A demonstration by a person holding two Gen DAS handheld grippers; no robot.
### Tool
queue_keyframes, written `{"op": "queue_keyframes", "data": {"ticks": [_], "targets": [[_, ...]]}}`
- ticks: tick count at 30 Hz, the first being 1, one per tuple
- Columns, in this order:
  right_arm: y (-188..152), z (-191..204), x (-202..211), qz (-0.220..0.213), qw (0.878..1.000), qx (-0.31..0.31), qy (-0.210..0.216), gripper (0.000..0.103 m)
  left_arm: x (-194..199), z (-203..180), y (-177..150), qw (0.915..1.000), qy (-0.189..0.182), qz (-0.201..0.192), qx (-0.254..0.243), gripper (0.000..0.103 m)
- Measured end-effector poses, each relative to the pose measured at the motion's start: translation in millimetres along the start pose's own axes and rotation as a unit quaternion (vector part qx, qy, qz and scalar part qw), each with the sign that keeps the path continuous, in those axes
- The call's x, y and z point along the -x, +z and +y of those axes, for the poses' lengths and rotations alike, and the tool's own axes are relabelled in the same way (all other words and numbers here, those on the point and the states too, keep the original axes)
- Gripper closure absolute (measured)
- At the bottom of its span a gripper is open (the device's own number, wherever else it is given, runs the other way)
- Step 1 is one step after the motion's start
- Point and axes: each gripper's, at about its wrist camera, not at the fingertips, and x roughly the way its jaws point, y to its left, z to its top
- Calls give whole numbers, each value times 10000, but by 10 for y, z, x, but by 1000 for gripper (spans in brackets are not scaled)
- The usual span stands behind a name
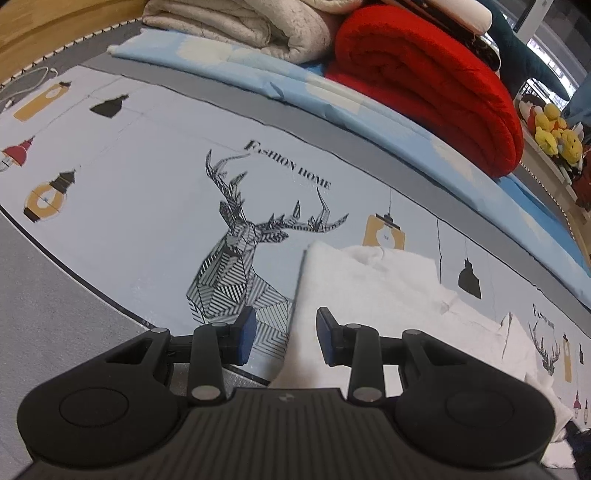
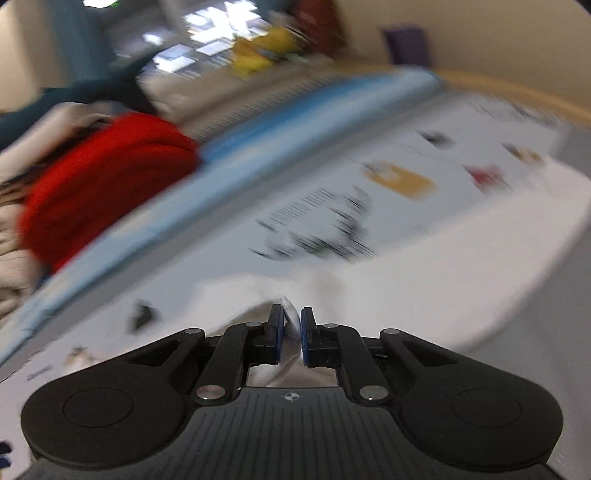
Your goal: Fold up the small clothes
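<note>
The white garment [image 1: 373,284] lies on a bed, on a pale sheet [image 1: 147,206] printed with a striped stag's head [image 1: 240,258], hanging lamps and the words "FASHION HOME". In the left wrist view the garment sits to the right of the stag, its straight left edge running down toward the camera. The left gripper [image 1: 286,338] hovers over that edge with its jaws partly open; white cloth shows in the gap between the blue pads [image 1: 248,332], but they do not press on it.

The right wrist view is heavily blurred. There the right gripper [image 2: 291,334] has its jaws almost closed, pinching a fold of the white garment [image 2: 424,295] between the pads, and the cloth bunches up around them.

Along the far side of the bed lie a rolled red blanket [image 1: 436,81], a cream quilt [image 1: 243,26] and a light blue sheet [image 1: 295,92] beneath them. Yellow plush toys [image 1: 554,133] sit beyond the bed's right end.
</note>
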Motion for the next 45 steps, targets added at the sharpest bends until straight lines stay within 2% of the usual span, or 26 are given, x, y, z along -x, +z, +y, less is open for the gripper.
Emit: {"op": "queue_keyframes", "data": {"ticks": [2, 5, 8, 12, 18, 20, 21, 22, 23, 24, 26, 29, 32, 35, 37, 38, 39, 40, 41, 43, 45], "targets": [[-9, -145, -83, 131, 9993, -294, -166, 92, -31, -24, -25, 10000, -30, 77, -13, 64], [42, -326, -132, 228, 9955, -867, -299, 82, -55, -73, -60, 9998, -57, 123, -110, 64], [82, -440, -119, 145, 9928, -1150, -291, 82, -75, -87, -80, 9998, -35, 142, -162, 64], [132, -344, -148, 307, 9947, -969, 173, 82, -103, -82, -89, 9997, -15, 178, -165, 64], [79, 54, 149, 22, 9980, -527, 333, 75, -130, -87, -86, 9996, -2, 202, -216, 64], [1, 197, 164, 239, 9964, -312, 749, 75, -140, -89, -86, 9995, 2, 206, -228, 64], [-43, 279, 96, 510, 9935, -147, 1011, 73, -143, -92, -87, 9995, 8, 205, -228, 64], [-106, 379, -30, 975, 9862, 85, 1334, 73, -146, -91, -84, 9995, 11, 207, -226, 64], [-157, 450, -140, 1318, 9800, 289, 1464, 73, -148, -89, -83, 9995, 8, 209, -218, 64], [-204, 501, -243, 1502, 9767, 523, 1438, 73, -147, -88, -83, 9996, 5, 210, -213, 64], [-209, 462, -378, 1346, 9825, 703, 1076, 73, -142, -80, -82, 9995, -6, 215, -209, 64], [-53, 134, -495, 947, 9949, 134, 324, 72, -129, -65, -74, 9996, -29, 220, -200, 64], [94, -129, -458, 518, 9980, -339, -108, 70, -108, -84, -80, 9994, -74, 218, -275, 64], [130, -160, -395, 436, 9979, -406, 268, 70, -113, -163, -114, 9978, -253, 324, -516, 64], [77, -124, -442, 655, 9947, -354, 711, 69, -131, -256, -160, 9949, -390, 443, -816, 64], [32, -84, -462, 817, 9931, -329, 772, 69, -137, -299, -195, 9931, -455, 498, -958, 64], [9, -92, -513, 978, 9924, -315, 671, 69, -148, -326, -231, 9916, -514, 556, -1052, 63], [-24, -115, -577, 1169, 9923, -265, 319, 69, -172, -348, -267, 9899, -572, 643, -1126, 62], [-38, -147, -628, 1318, 9909, -256, 19, 74, -206, -355, -305, 9887, -595, 739, -1164, 62], [-20, -245, -616, 1322, 9890, -661, 79, 76, -301, -355, -380, 9862, -455, 988, -1250, 61], [78, -215, -525, 1151, 9915, -600, 133, 70, -406, -364, -470, 9806, -198, 1255, -1491, 61]]}}
